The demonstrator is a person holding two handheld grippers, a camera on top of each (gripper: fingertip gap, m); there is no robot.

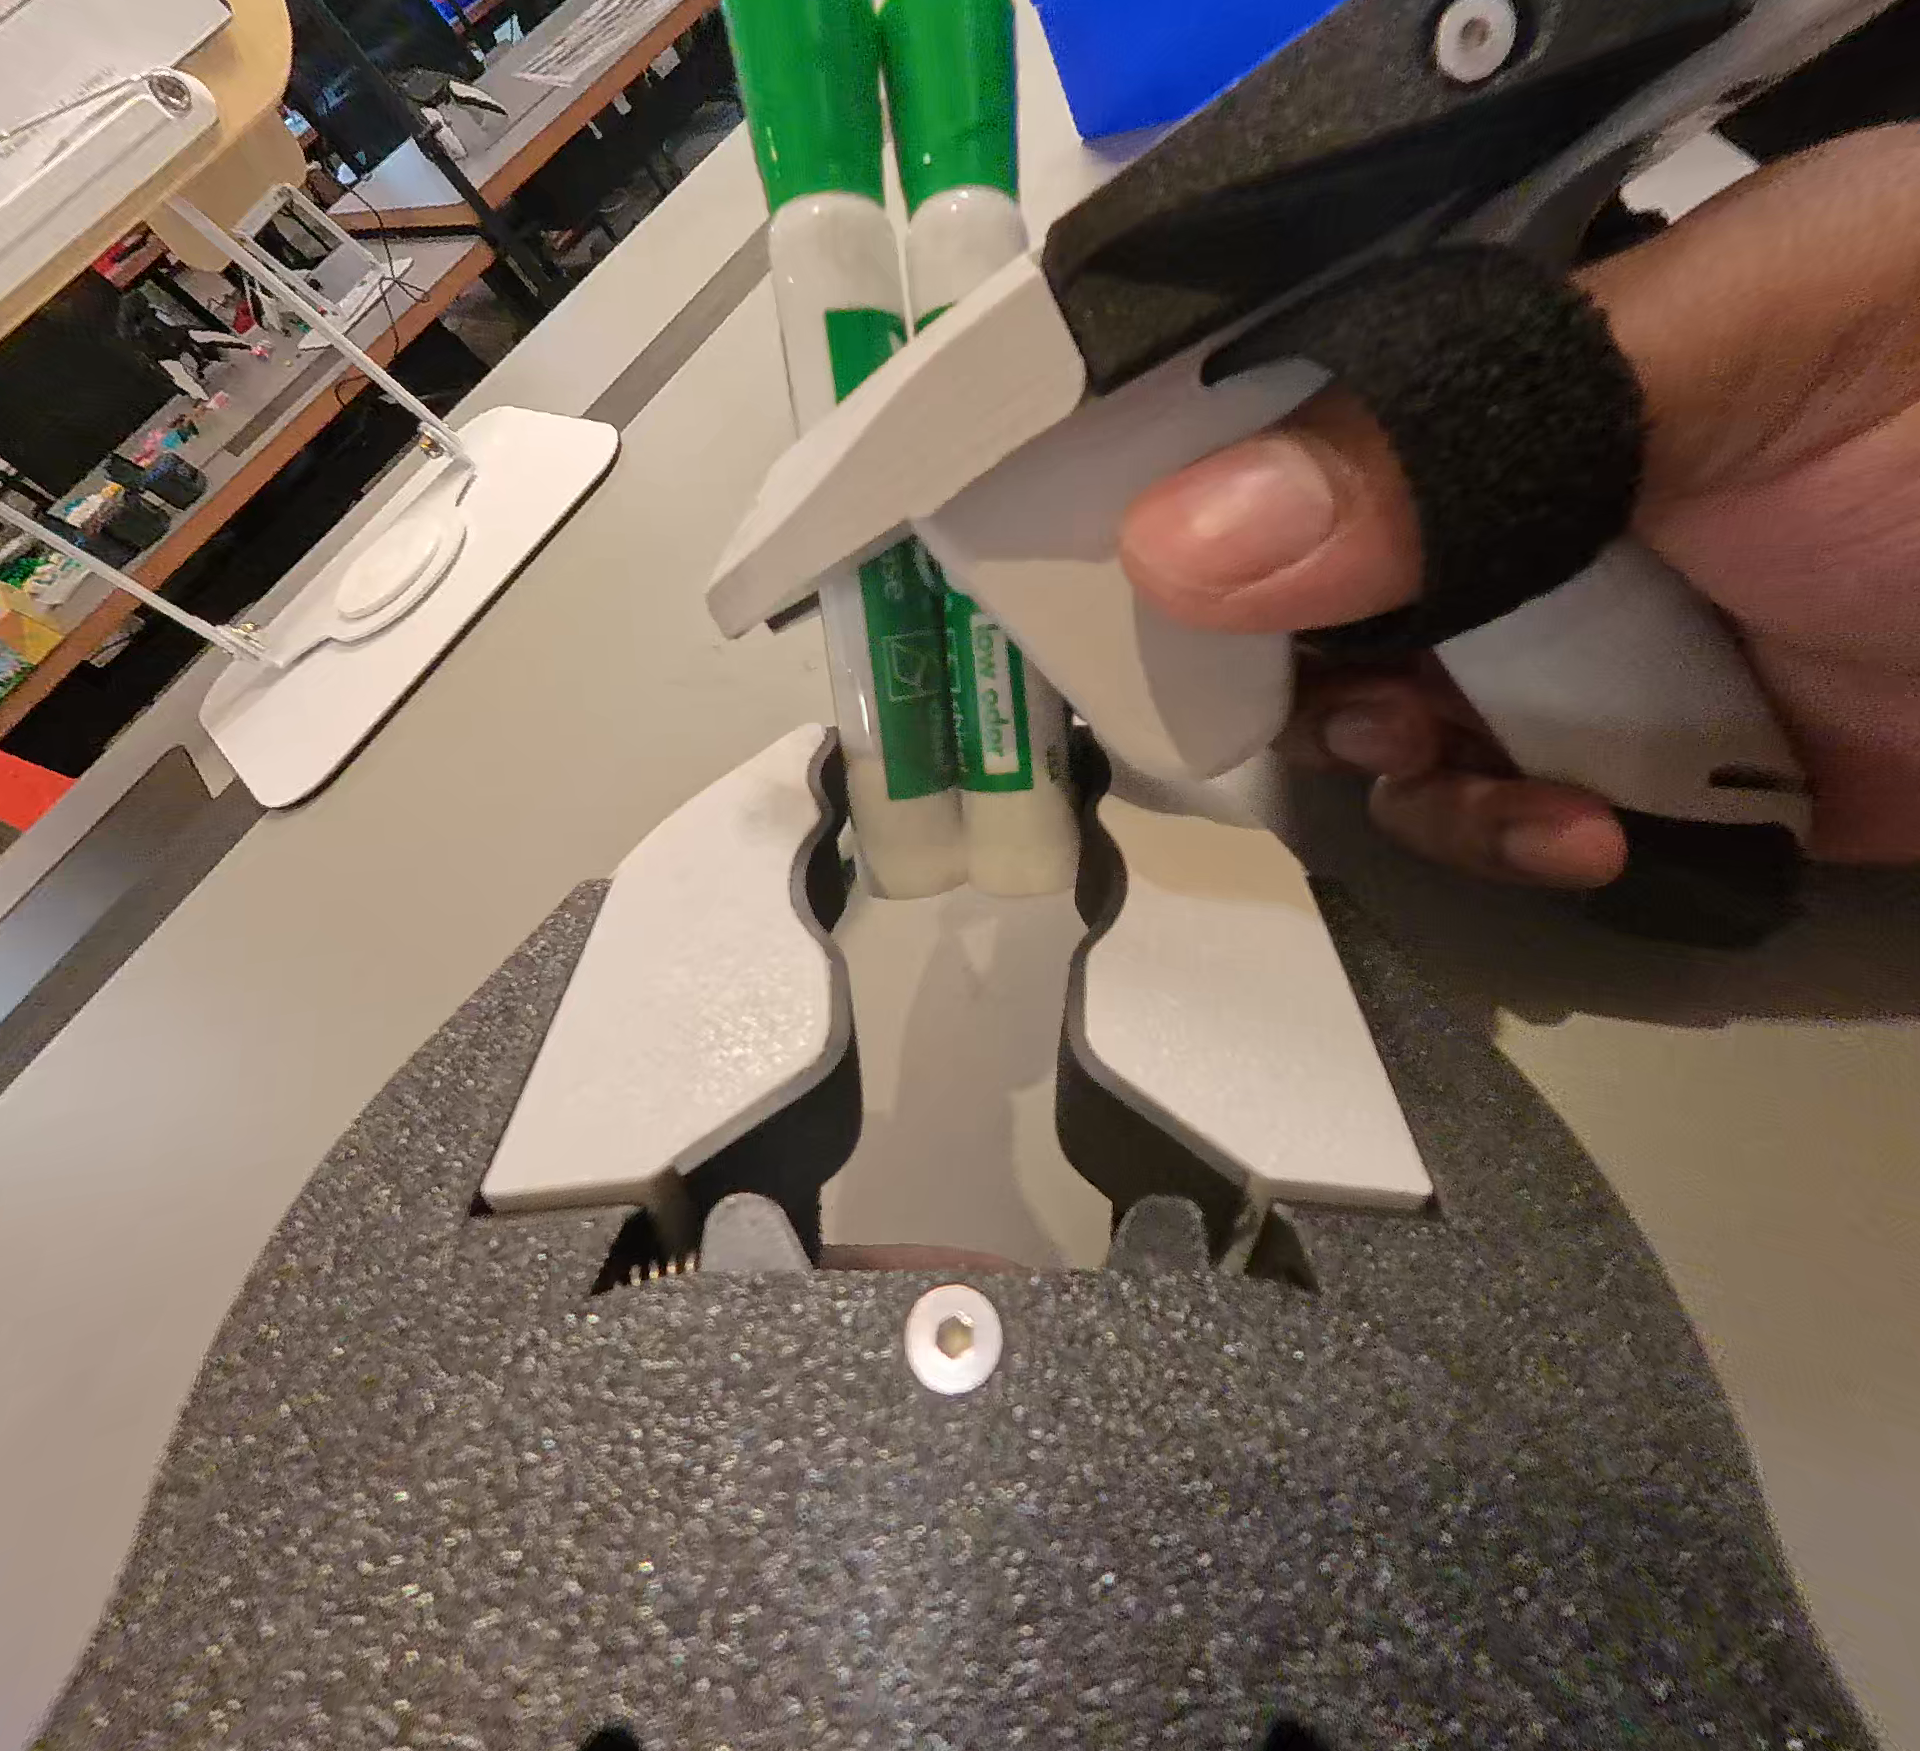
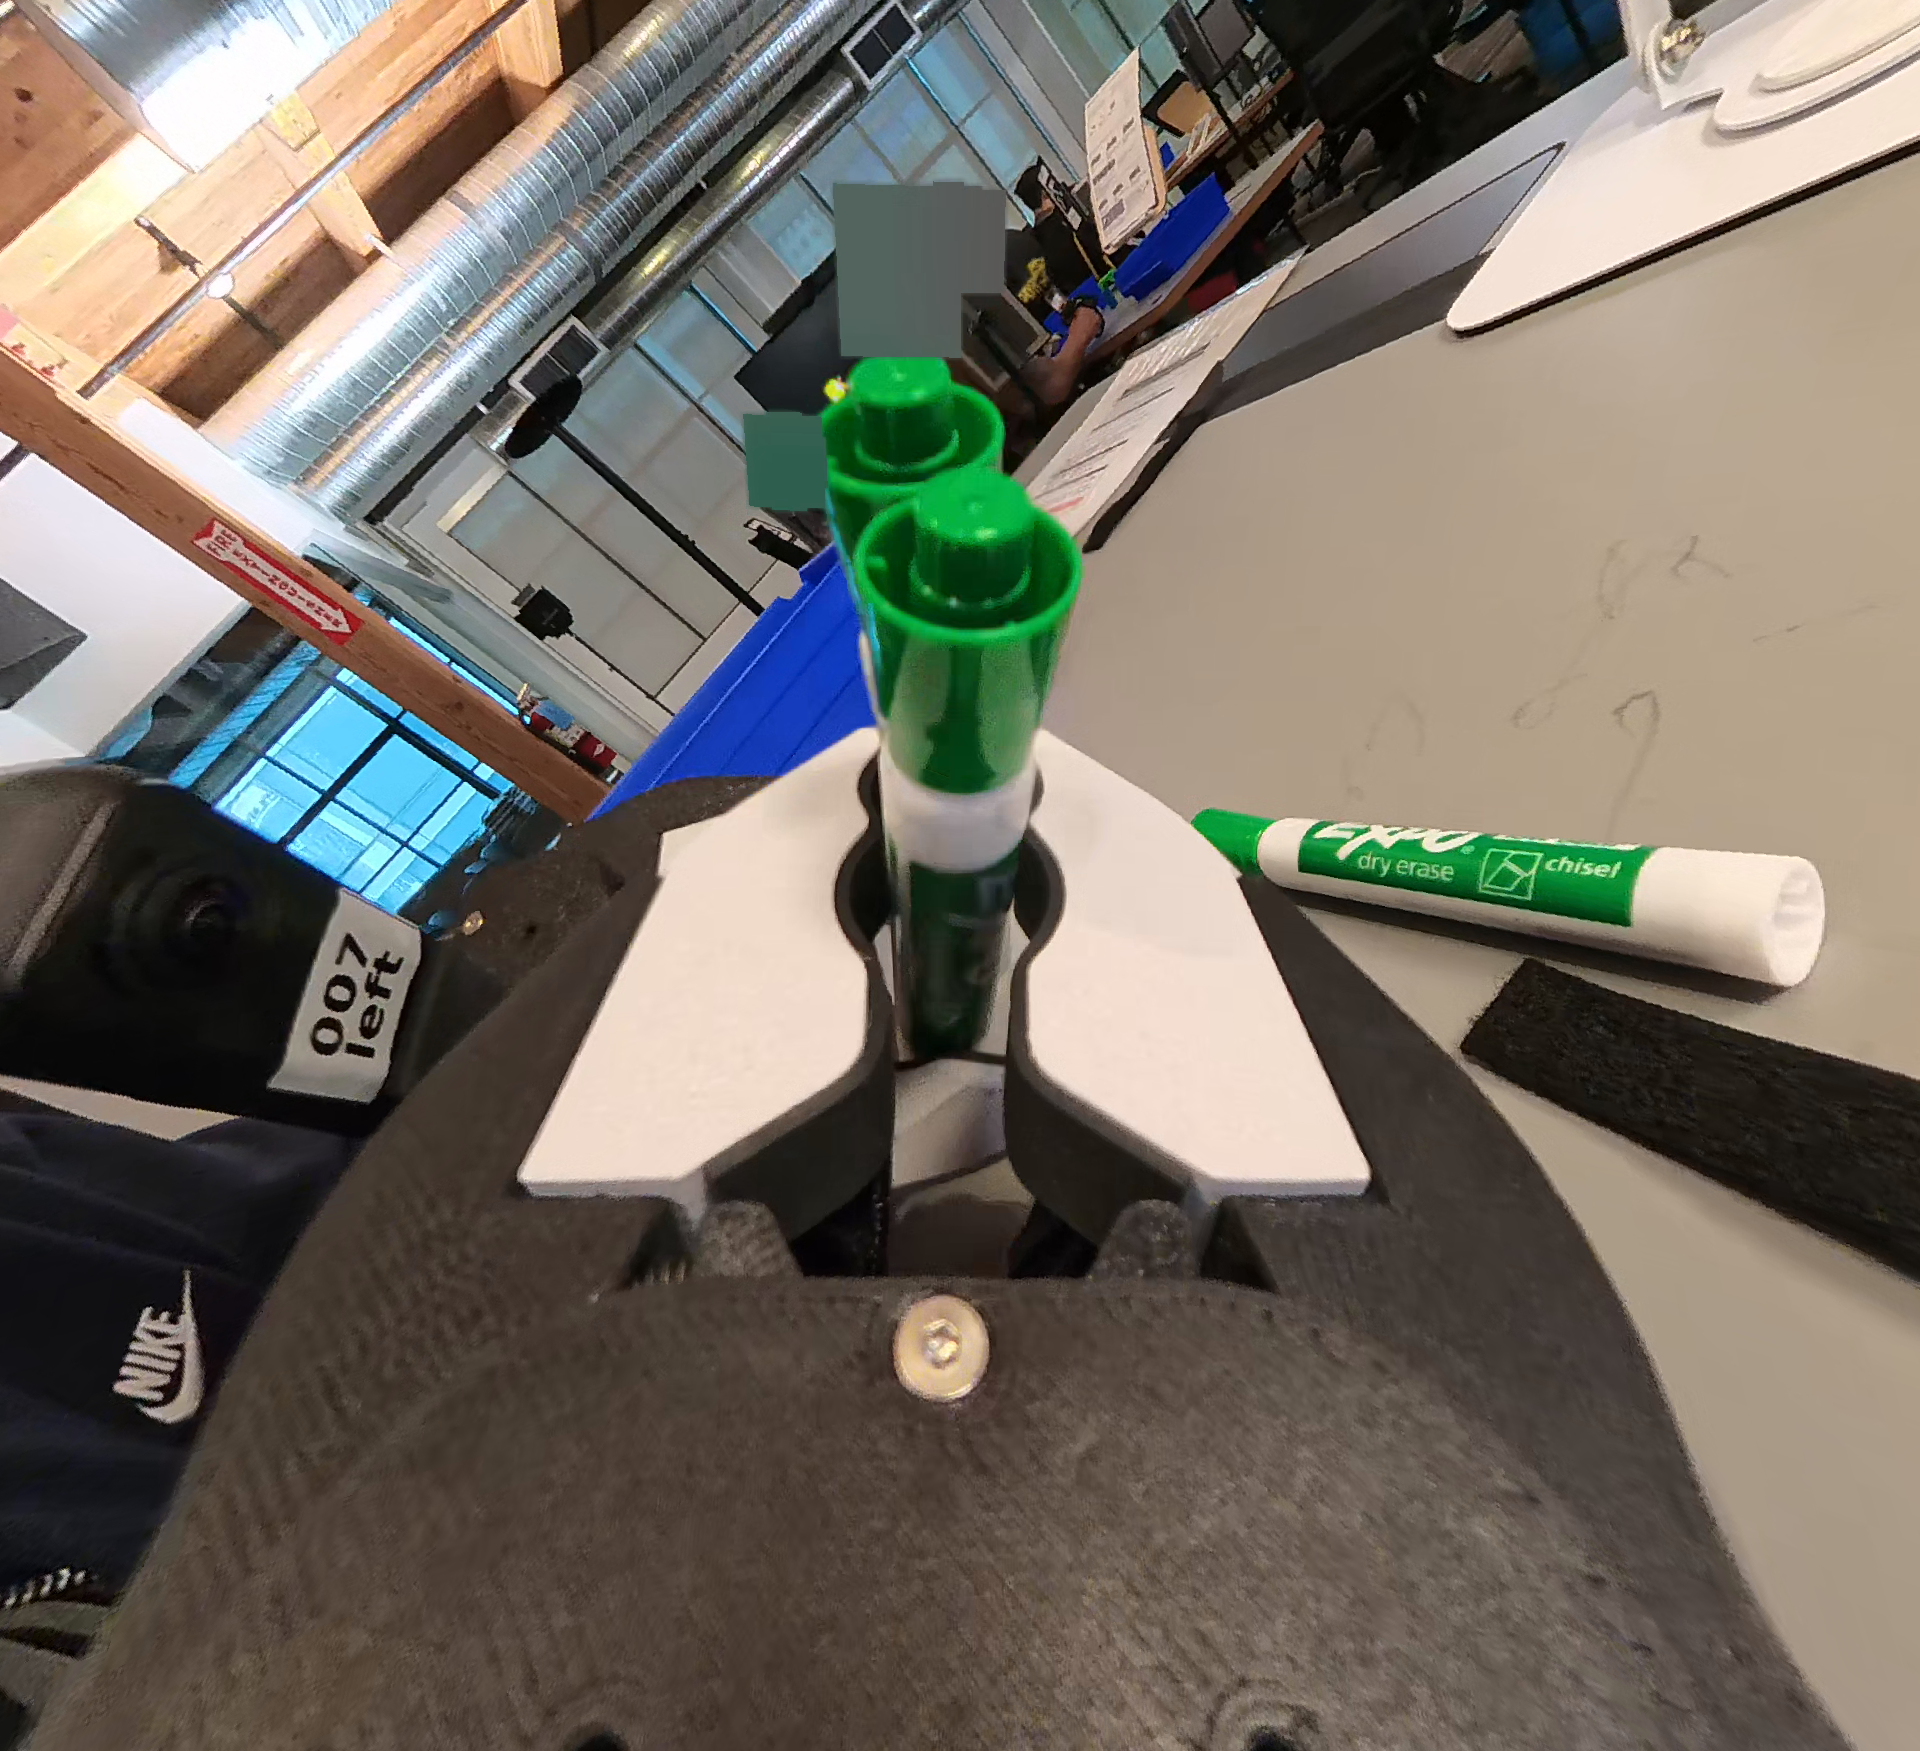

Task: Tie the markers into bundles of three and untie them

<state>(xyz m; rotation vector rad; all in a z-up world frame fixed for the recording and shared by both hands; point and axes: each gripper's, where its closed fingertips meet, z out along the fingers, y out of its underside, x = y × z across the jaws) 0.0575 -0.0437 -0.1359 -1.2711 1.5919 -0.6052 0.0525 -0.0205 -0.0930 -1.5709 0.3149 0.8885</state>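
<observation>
So far only two green dry-erase markers are gathered at frame centre, both tongs clamped on them. The third marker and black strap lie at right on the tabletop; tying remains.

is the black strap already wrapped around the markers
No: in the right wrist view the black strap lies flat on the table, beside a loose marker and apart from the held markers.
</observation>
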